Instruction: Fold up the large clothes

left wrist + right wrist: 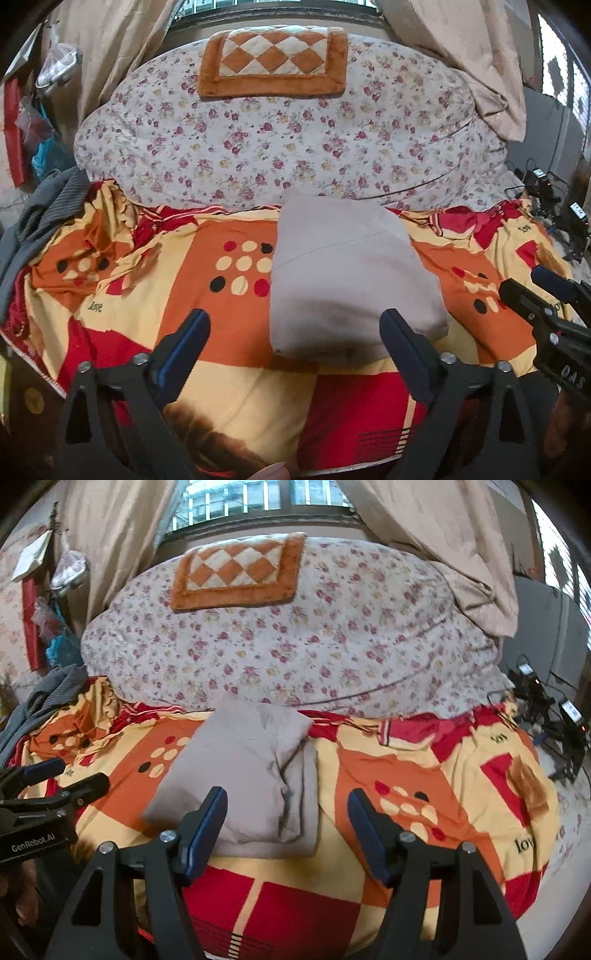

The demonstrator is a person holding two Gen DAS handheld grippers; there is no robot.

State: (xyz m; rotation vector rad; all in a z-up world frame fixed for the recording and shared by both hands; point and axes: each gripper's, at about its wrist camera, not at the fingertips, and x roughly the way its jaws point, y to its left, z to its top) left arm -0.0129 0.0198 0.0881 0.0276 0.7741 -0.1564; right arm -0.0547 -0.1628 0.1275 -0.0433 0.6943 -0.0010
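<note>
A folded pale grey garment (pixel 351 266) lies flat on the orange, red and yellow bedsheet (pixel 229 387). My left gripper (pixel 295 317) is open just in front of the garment's near edge, its blue pads wide apart and pressing on nothing. In the right wrist view the same garment (pixel 240 768) shows layered folds on its right side. My right gripper (pixel 287 794) is open over the near right corner, and its pads do not touch the cloth. Each gripper shows in the other's view: the right gripper (pixel 528 282) at the right edge and the left gripper (pixel 77 773) at the left.
A bulky floral quilt (pixel 295 147) fills the back of the bed, with an orange checked cushion (pixel 273 62) on top. Beige curtains (pixel 461 55) hang behind. Grey striped clothing (pixel 48 206) is heaped at the left edge. Cables and small devices (pixel 546 701) sit at the right.
</note>
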